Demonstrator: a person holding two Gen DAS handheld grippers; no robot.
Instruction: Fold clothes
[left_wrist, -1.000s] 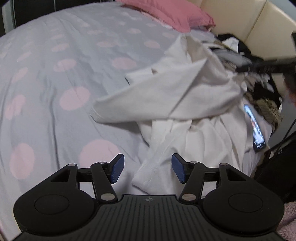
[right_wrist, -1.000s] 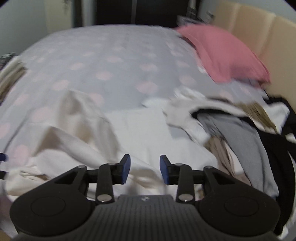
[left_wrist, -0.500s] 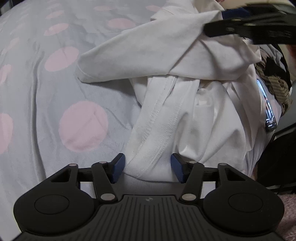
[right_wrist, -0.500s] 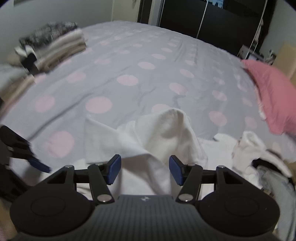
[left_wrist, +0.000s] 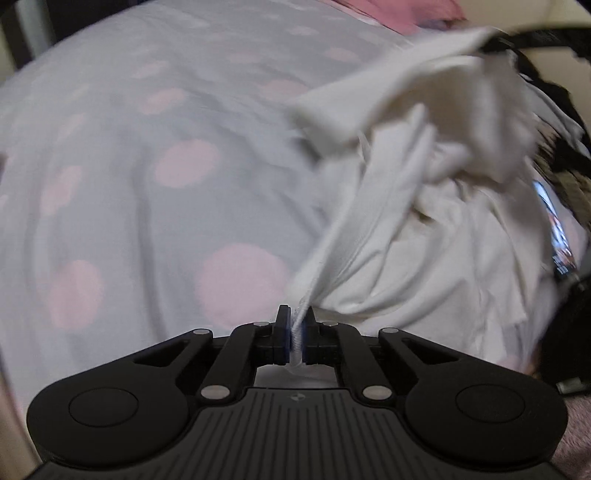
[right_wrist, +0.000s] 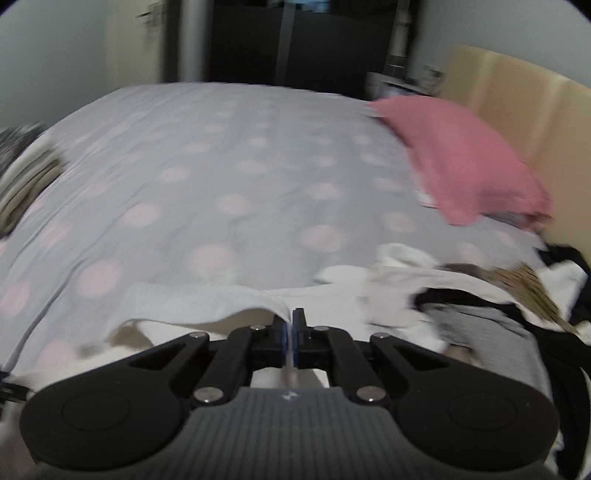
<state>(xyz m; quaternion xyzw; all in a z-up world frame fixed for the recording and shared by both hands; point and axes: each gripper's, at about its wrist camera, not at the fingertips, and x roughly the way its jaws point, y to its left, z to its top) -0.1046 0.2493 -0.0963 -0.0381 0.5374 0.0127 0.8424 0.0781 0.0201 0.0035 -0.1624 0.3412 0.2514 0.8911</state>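
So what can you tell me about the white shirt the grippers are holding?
The white shirt looks like soft cotton, crumpled and bunched, not flat. A stitched hem strip runs down into the left gripper, whose jaws have just closed and pinch it. The right gripper has just closed on another edge. One flap is lifted up; the rest lies on the spotted bedsheet beside a pile of clothes. It is blurred.

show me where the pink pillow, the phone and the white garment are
pink pillow (right_wrist: 461, 162), right wrist view, middle of its top.
phone (left_wrist: 557, 236), left wrist view, lit screen.
white garment (left_wrist: 417, 122), left wrist view, raised fold.
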